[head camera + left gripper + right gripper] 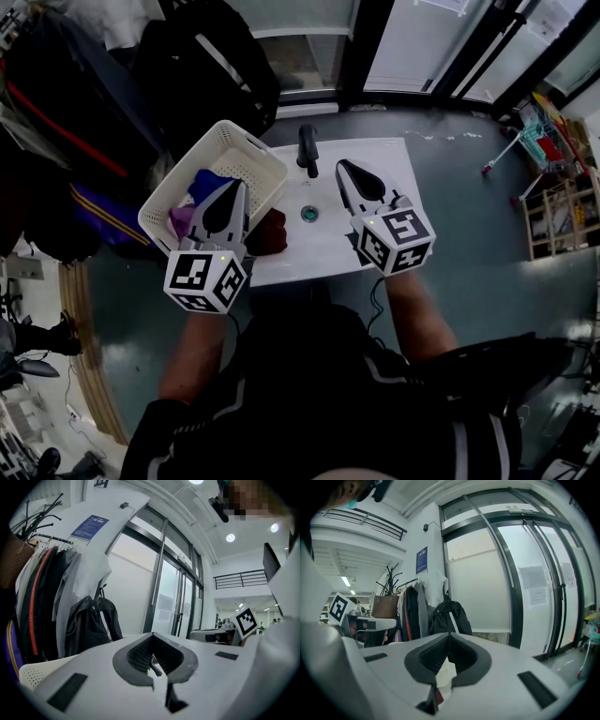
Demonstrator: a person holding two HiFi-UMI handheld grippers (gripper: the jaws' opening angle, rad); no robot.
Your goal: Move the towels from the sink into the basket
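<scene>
A dark red towel lies in the white sink, at its left side by the basket. The white slatted basket stands left of the sink and holds a blue towel and a purple one. My left gripper hovers over the basket's near right corner, just left of the red towel, with its jaws shut and nothing between them. My right gripper hangs over the sink right of the drain, shut and empty. Both point away from me, level, toward the glass doors.
A black faucet rises at the back of the sink between the two grippers. Dark bags and coats hang left of the basket. A small cart stands on the floor at the far right.
</scene>
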